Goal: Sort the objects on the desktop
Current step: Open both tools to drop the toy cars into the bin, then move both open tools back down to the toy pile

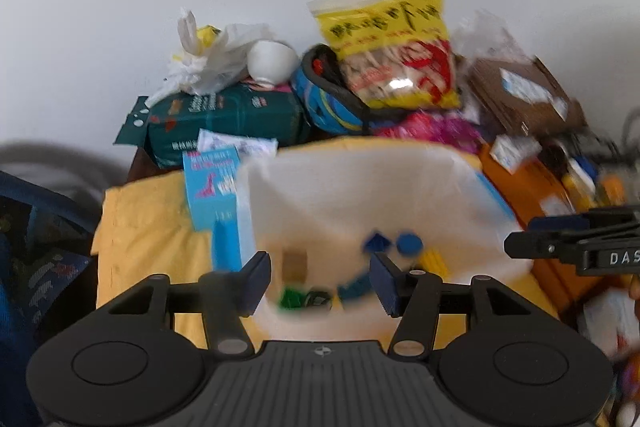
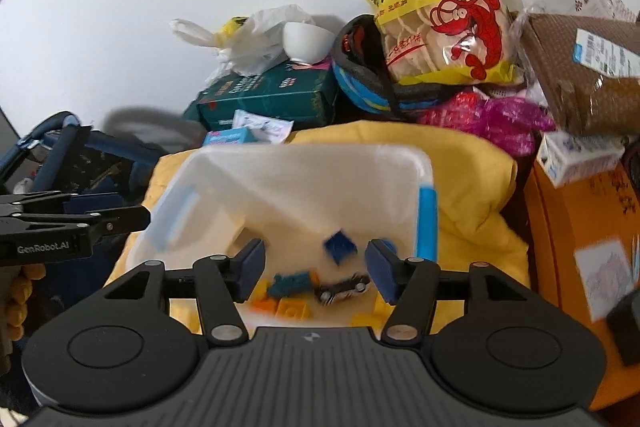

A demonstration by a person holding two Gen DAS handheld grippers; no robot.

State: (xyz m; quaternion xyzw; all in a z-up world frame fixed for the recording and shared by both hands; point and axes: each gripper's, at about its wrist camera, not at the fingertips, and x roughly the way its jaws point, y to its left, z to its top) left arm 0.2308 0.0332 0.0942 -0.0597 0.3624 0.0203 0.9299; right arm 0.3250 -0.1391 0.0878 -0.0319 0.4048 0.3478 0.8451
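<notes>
A translucent plastic bin [image 1: 320, 195] [image 2: 300, 179] with blue handles sits on a yellow cloth [image 2: 472, 187]. Small toy pieces lie on its floor: a blue brick [image 1: 376, 242] [image 2: 340, 246], a blue round piece [image 1: 409, 243], a yellow brick [image 1: 434, 261], a green piece [image 1: 292, 297], a teal piece [image 2: 290, 283], a black toy car [image 2: 342, 289] and orange bricks [image 2: 288, 309]. My left gripper [image 1: 320, 267] [image 2: 80, 227] hangs open over the bin's near left side, holding nothing. My right gripper [image 2: 316, 259] [image 1: 568, 247] is open over the near right side, holding nothing.
Behind the bin, against the white wall, are a yellow snack bag [image 2: 440, 7], a white bowl [image 2: 308, 39] on a dark green box [image 2: 272, 95], a blue helmet [image 2: 360, 83] and a brown parcel [image 2: 592, 67]. An orange box [image 2: 580, 227] stands at the right, a blue frame [image 2: 60, 147] at the left.
</notes>
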